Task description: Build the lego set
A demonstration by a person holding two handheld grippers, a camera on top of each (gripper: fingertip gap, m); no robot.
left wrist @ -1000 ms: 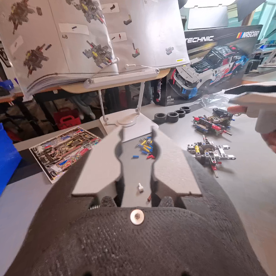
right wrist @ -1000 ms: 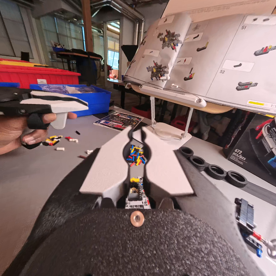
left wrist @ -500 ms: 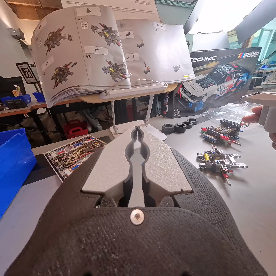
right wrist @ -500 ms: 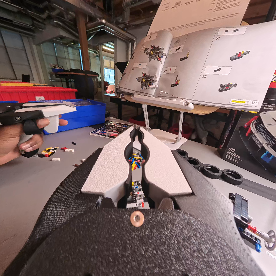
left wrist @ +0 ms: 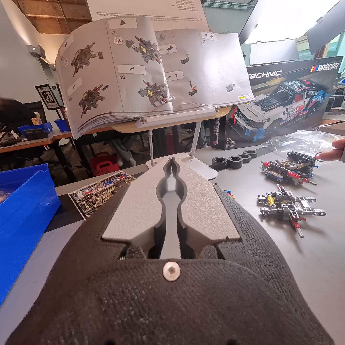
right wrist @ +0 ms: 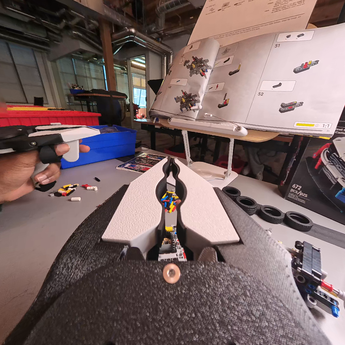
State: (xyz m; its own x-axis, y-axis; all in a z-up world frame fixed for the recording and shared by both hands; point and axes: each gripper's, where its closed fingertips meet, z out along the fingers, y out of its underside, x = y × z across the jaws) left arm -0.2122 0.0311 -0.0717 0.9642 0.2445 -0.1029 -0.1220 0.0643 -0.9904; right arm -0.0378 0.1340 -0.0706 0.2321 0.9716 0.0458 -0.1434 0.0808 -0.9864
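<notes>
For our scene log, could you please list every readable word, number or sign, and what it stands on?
Writing is not copied here; it stands on:
Open booklet: printed step numbers.
Black car box: logos and a number.
White sheet above: too small.
Sticker sheet: too small.

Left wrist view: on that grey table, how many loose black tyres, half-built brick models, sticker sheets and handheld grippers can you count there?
Loose black tyres: 4
Half-built brick models: 2
Sticker sheet: 1
Handheld grippers: 1, the left gripper, jaws together with nothing between the tips; of the other only a finger shows at the right edge
Total: 8
</notes>
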